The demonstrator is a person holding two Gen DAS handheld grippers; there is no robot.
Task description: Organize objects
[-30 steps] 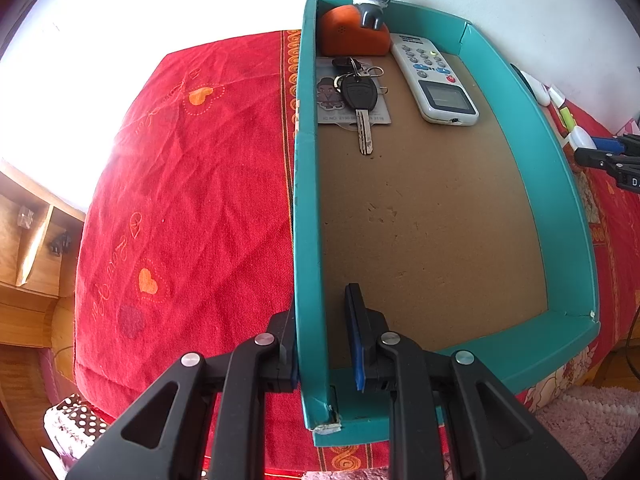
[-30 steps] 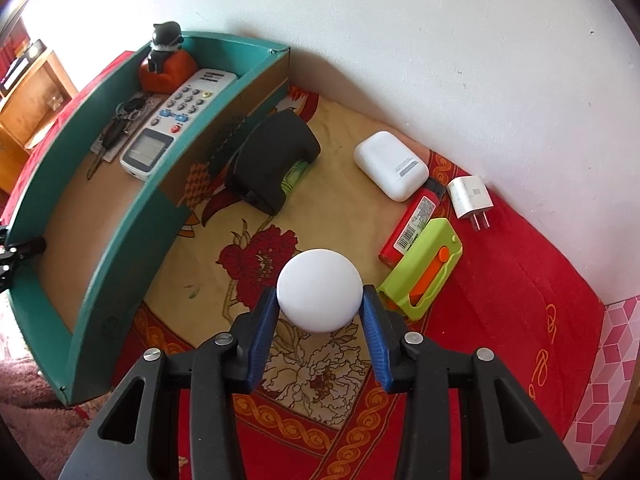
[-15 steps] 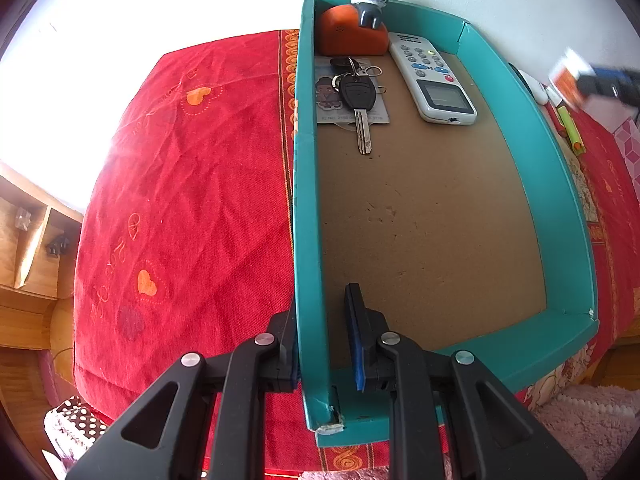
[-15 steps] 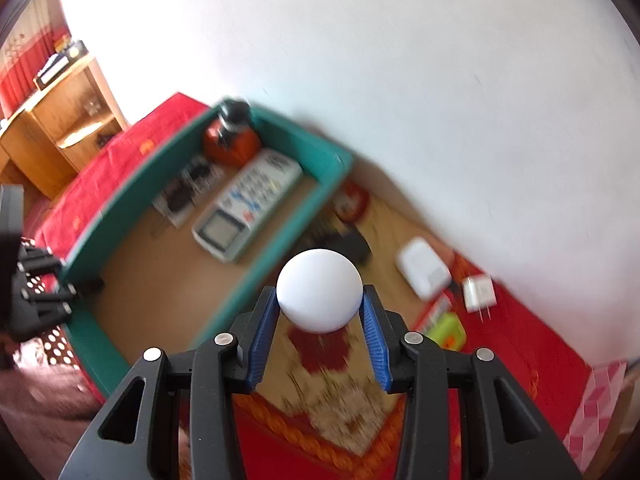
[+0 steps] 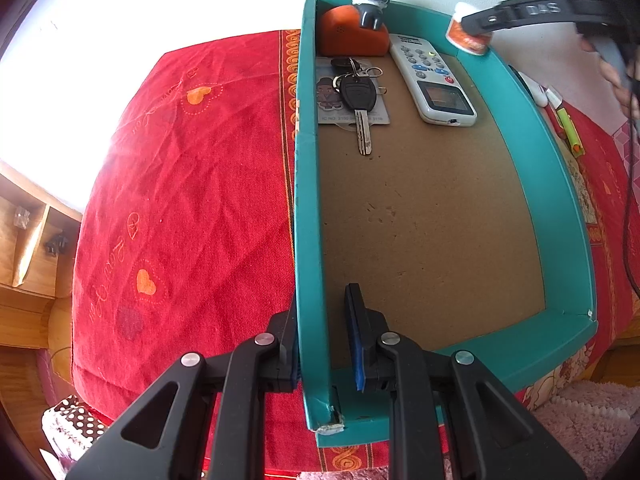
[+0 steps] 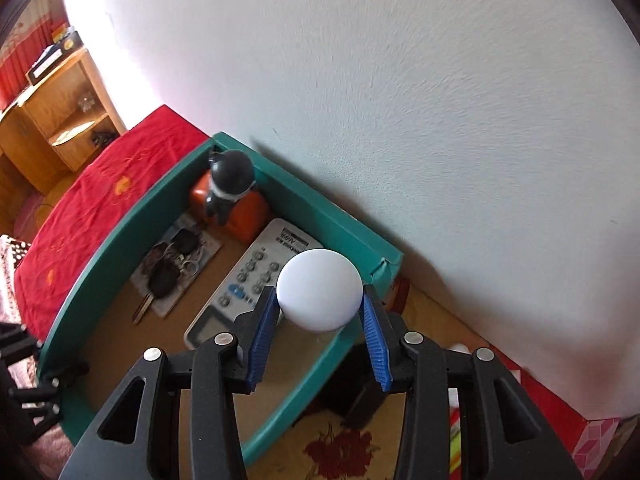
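Teal tray on red bedspread, both claws engaged.
Left claw clamped on the tray's wall at 6 o'clock; remote, orange box with grey figurine and car key sit at 12 o'clock inside. Right claw grips a white round-topped jar above the tray's 1 o'clock corner.
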